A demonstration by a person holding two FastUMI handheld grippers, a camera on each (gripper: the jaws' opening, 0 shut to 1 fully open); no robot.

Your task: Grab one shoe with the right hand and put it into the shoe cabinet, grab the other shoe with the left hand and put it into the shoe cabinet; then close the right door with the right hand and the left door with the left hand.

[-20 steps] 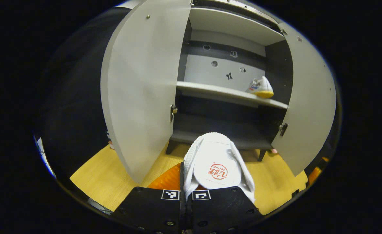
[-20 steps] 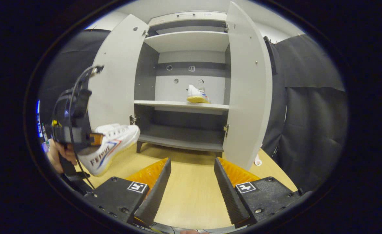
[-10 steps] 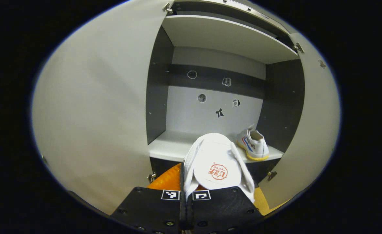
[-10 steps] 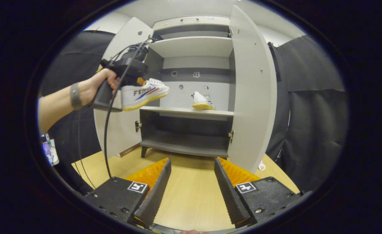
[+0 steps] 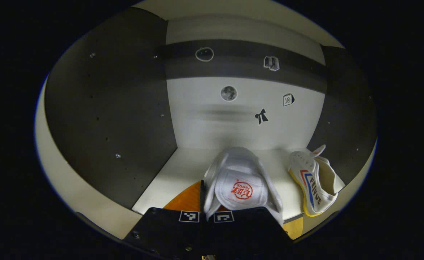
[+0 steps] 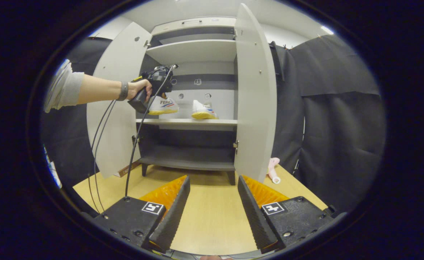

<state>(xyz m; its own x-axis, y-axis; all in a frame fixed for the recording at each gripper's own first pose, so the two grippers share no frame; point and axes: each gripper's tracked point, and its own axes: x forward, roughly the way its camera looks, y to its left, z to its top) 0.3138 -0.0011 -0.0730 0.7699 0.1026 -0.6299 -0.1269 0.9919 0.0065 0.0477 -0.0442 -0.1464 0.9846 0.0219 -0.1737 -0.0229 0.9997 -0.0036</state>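
Second shoe held over the middle shelf, both doors open

In the right gripper view, going left to right, we see a sleeve (image 6: 63, 86) and a hand (image 6: 139, 87) holding the left gripper (image 6: 153, 83), which carries a shoe (image 6: 163, 106) just above the middle shelf (image 6: 186, 122) of the cabinet (image 6: 193, 47), between the left door (image 6: 116, 101) and the first shoe (image 6: 203, 110) sitting on that shelf; then comes the right door (image 6: 255, 94), and our right gripper (image 6: 213, 202) hangs over the floor (image 6: 212, 220) with its fingers wide apart, holding nothing. In the left gripper view the fingers are clamped together on the heel of the held shoe (image 5: 241, 180), toe pointing at the back wall (image 5: 233, 119), with the first shoe (image 5: 314, 178) on the shelf (image 5: 183, 169) to its right
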